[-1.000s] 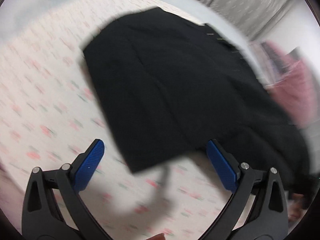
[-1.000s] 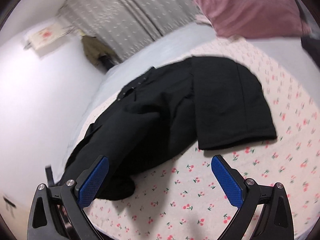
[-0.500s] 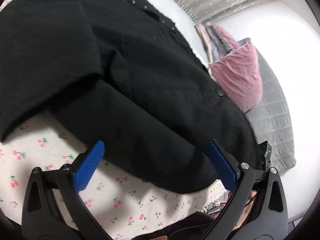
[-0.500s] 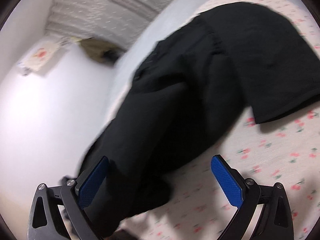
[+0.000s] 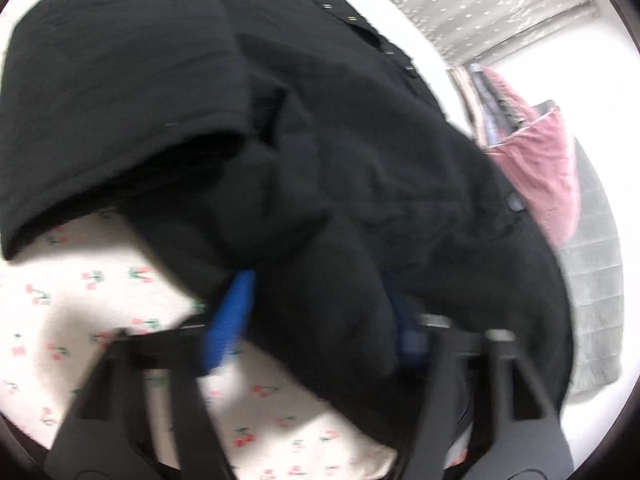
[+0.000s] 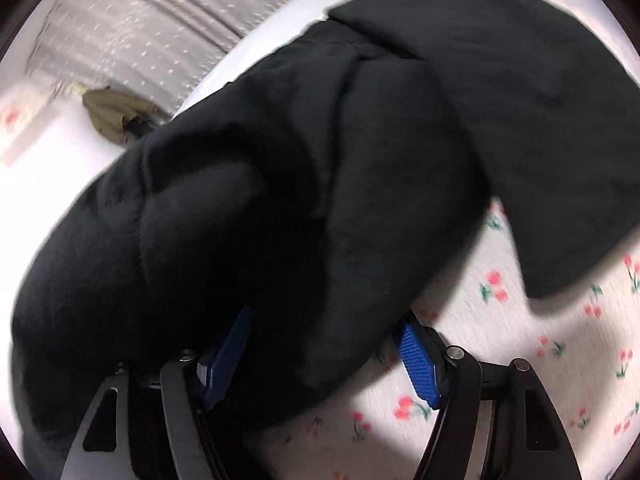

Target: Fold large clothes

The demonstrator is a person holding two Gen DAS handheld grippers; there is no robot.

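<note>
A large black coat (image 5: 340,140) with small metal snaps lies spread on a cherry-print bed sheet (image 5: 80,300). My left gripper (image 5: 318,320) is at the coat's near hem, its jaws closing, and the blue pads (image 5: 232,312) squeeze a thick fold of the fabric. In the right wrist view the same coat (image 6: 280,160) fills the middle, with one flap folded over at the upper right. My right gripper (image 6: 322,356) straddles a bunched hem edge and its jaws are closing. Its left pad touches the cloth, while the right pad (image 6: 418,360) still stands slightly apart from it.
A pink pillow (image 5: 548,168) and a grey quilted blanket (image 5: 592,280) lie past the coat at the right. A grey dotted curtain (image 6: 140,20) hangs behind, with an olive cloth (image 6: 116,116) on the floor. The bed sheet (image 6: 520,360) shows bare at the lower right.
Both grippers have come down onto the coat's near hem. The left jaws went from wide apart to pinching a fold. The right jaws have narrowed around the cloth.
</note>
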